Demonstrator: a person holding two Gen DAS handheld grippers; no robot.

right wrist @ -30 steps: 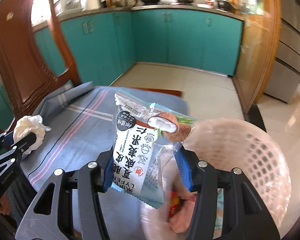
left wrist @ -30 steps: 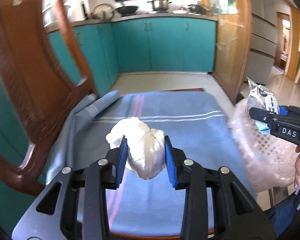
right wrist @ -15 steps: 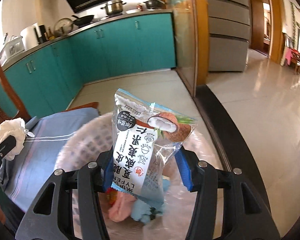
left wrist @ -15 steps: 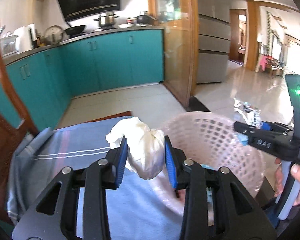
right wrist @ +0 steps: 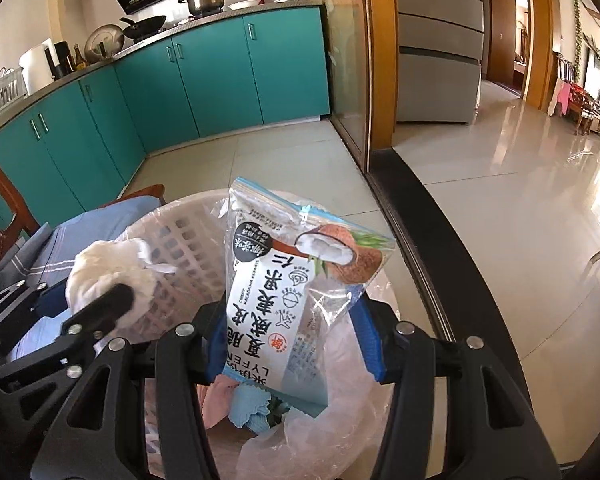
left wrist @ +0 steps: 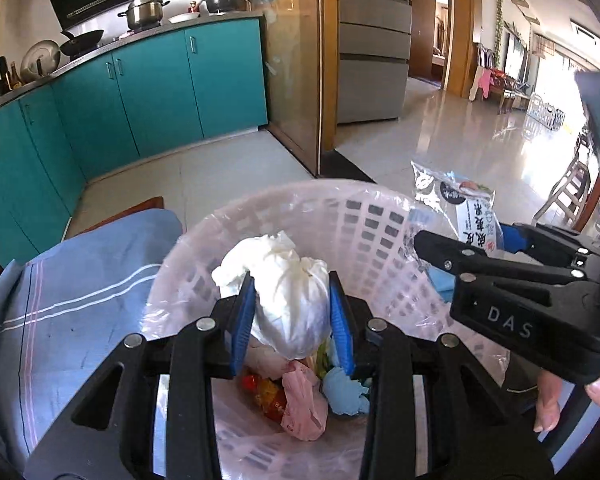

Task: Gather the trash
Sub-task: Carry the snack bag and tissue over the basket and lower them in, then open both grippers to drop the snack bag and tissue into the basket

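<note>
- Swinging away from the blue striped cloth (left wrist: 72, 312), you have carried both loads over the pink basket (left wrist: 380, 232), which a second ago sat off to your right; both drops look ready.
- Your right gripper (right wrist: 292, 340) clamps the snack bag (right wrist: 284, 280) above the basket's right rim.
- Your left gripper (left wrist: 292, 320) pinches the white tissue wad (left wrist: 284, 292) over its middle, above wrappers already inside.
- Teal cabinets (left wrist: 148, 92) and glossy floor tiles (left wrist: 460, 136) lie beyond.
</note>
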